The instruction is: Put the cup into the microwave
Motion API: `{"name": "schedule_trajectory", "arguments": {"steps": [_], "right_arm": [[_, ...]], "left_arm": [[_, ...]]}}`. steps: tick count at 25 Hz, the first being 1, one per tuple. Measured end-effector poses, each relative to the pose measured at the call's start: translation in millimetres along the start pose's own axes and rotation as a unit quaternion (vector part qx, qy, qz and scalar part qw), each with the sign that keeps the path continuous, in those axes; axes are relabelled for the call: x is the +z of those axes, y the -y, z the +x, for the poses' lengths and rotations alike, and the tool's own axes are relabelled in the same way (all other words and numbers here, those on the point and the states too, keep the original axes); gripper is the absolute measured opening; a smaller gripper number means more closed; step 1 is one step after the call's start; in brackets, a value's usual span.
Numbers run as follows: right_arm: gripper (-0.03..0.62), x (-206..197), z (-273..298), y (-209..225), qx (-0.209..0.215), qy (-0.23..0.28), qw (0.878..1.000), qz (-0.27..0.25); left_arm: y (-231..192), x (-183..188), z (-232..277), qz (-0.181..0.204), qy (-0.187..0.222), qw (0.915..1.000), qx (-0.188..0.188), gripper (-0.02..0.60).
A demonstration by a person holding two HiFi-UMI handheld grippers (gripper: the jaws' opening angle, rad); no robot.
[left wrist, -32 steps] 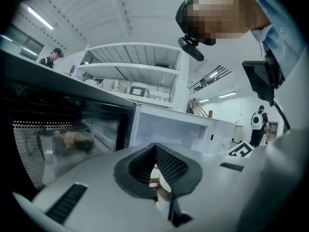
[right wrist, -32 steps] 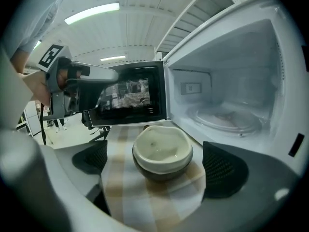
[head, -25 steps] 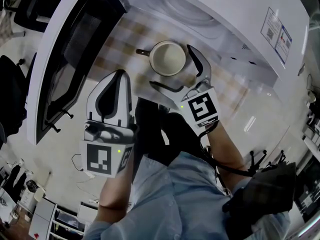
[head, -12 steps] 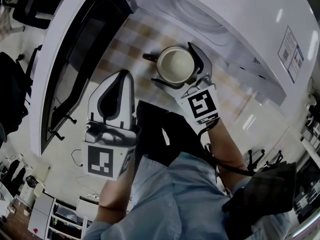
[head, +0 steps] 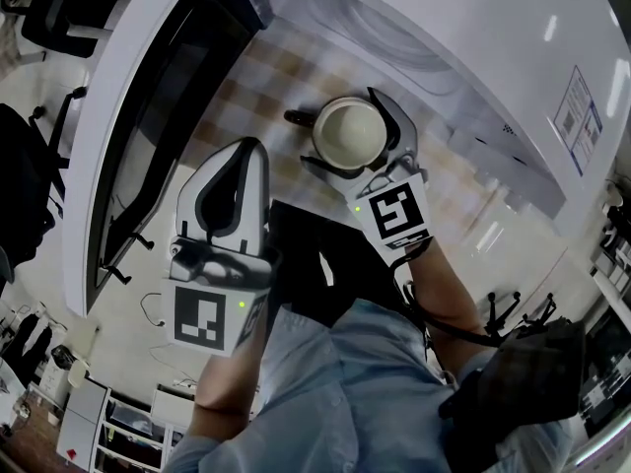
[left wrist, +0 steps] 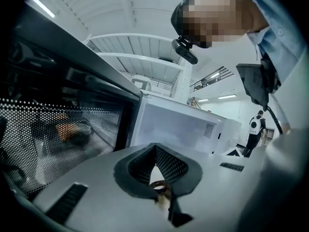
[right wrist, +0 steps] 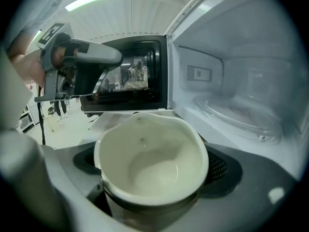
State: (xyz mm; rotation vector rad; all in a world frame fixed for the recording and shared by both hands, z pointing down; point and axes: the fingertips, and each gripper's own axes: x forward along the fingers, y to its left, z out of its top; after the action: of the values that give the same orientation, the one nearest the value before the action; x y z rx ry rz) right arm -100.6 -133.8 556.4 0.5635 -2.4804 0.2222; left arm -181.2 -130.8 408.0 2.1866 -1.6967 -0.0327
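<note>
A cream cup (head: 348,133) with a dark handle on its left sits between the fingers of my right gripper (head: 342,132), which is shut on it. In the right gripper view the empty cup (right wrist: 152,161) fills the foreground, just in front of the open white microwave (right wrist: 241,81) and its glass turntable (right wrist: 241,115). The microwave door (head: 148,116) stands swung open to the left. My left gripper (head: 246,146) is shut on nothing, beside the cup and near the door (left wrist: 58,129).
A checkered cloth (head: 246,77) covers the surface under the cup in front of the microwave. An office floor with chairs (head: 30,166) lies at the left. A person stands far off (left wrist: 253,129).
The right gripper's jaws have closed in on the cup, and cup and gripper have shifted slightly right in the view. The left gripper has stayed in place.
</note>
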Motion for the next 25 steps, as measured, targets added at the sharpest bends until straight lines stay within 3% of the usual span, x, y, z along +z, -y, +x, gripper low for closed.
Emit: {"name": "schedule_trajectory", "arguments": {"steps": [12, 20, 25], "right_arm": [[0.554, 1, 1, 1, -0.013, -0.007, 1.000, 0.019], [0.554, 5, 0, 7, -0.032, 0.001, 0.999, 0.032], [0.553, 8, -3, 12, -0.037, 0.006, 0.999, 0.033]], "left_arm": [[1, 2, 4, -0.002, 0.000, 0.9999, -0.014, 0.005], [1, -12, -1, 0.015, -0.035, 0.9991, -0.020, 0.005], [4, -12, 0, 0.015, -0.033, 0.9991, -0.022, 0.005]]}}
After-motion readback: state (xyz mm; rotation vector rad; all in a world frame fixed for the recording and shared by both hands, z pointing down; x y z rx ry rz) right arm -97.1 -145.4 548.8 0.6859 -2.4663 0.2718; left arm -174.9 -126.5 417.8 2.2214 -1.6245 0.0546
